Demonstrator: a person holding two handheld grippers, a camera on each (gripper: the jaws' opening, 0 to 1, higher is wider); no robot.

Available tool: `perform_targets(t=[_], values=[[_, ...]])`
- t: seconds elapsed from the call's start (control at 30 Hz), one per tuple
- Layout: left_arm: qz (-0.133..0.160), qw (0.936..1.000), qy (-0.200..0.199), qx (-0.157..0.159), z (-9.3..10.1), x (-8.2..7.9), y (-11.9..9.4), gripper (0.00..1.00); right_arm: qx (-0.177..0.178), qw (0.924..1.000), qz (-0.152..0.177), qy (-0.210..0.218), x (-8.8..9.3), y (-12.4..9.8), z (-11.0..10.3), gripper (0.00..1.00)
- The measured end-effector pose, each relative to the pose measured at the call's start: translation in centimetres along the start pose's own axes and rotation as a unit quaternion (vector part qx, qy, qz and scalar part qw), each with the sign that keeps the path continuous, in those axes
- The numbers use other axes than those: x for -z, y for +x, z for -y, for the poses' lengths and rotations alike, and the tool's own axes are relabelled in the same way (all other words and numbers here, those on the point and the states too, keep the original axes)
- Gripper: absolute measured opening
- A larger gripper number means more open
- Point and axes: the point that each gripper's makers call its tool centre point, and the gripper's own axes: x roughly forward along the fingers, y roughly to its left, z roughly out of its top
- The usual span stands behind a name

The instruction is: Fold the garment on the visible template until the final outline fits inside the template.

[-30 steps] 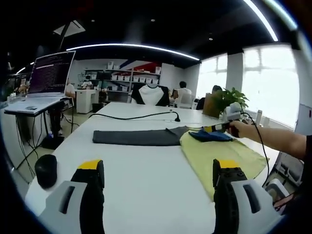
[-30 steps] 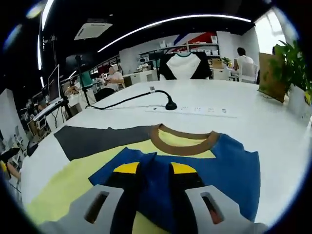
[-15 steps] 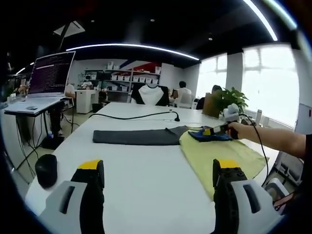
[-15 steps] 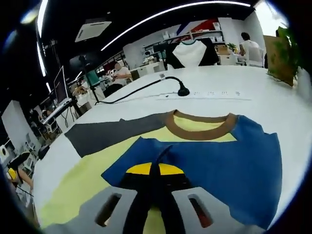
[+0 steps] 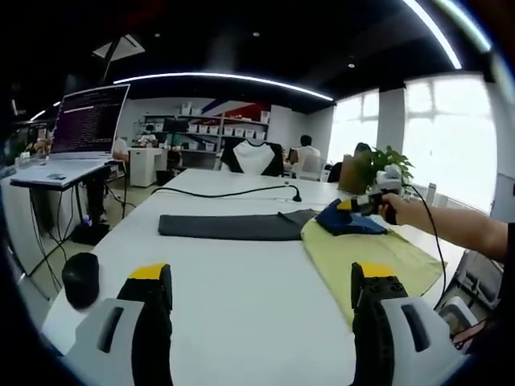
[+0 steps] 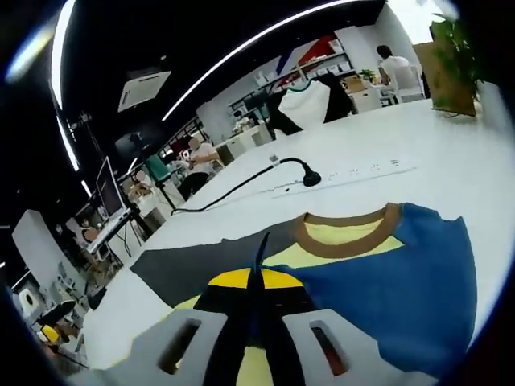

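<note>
The right tool [image 6: 256, 283] was clamped on the shirt [image 6: 402, 265], a soft, limp, light cloth on the surface [image 5: 241, 281], best gripped at the hem. The left tool [image 5: 261, 277] was held apart.

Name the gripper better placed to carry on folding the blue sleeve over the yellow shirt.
Right. The right gripper is shut on the blue sleeve, lifting its edge, while the left gripper hangs open above bare white table, off the yellow shirt.

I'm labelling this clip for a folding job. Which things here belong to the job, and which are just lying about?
In the job:
garment
right gripper, shut on its edge
template
left gripper, open

Lying about:
mouse
black cable
potted plant
laptop
</note>
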Motion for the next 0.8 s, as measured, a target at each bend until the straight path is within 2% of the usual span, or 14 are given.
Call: perform_targets(t=[0.27, 0.47, 0.7, 0.8], values=[[0.006, 1.0000, -0.002, -0.004, -0.3, -0.4, -0.3, 0.97, -0.015, 0.9990, 0.003, 0.043, -0.6, 1.7, -2.4, 0.00], [0.003, 1.0000, -0.003, -0.001, -0.3, -0.3, -0.1, 0.97, -0.033, 0.9981, 0.016, 0.050, -2.5, 3.2, -3.9, 0.00], [0.004, 1.0000, -0.003, 0.000, -0.3, -0.4, -0.1, 0.97, -0.041, 0.9985, 0.004, 0.037, -1.2, 4.4, -5.5, 0.00], [0.005, 1.0000, -0.003, 0.000, -0.3, -0.4, -0.1, 0.97, -0.044, 0.9986, -0.018, 0.024, 0.3, 5.1, -6.3, 0.00]])
